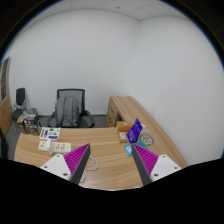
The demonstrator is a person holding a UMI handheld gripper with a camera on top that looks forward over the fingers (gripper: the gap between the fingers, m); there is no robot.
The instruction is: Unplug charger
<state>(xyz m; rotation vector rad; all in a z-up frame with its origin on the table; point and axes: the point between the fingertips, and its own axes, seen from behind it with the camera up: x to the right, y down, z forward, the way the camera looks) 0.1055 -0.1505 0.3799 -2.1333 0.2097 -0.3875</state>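
Note:
My gripper (112, 166) is held above a wooden desk (110, 172), with its two fingers wide apart and nothing between them. The magenta pads (76, 158) face each other across bare desktop. A pale coiled cable (91, 164) lies on the desk just inside the left finger. I cannot make out a charger or a socket for certain. A small white item (122, 138) lies beyond the fingers next to a purple box (135, 130).
A small teal object (128, 150) lies just ahead of the right finger. Papers and small boxes (48, 134) sit at the desk's far left. A black office chair (69, 108) stands behind the desk. A wooden cabinet (128, 108) runs along the right wall.

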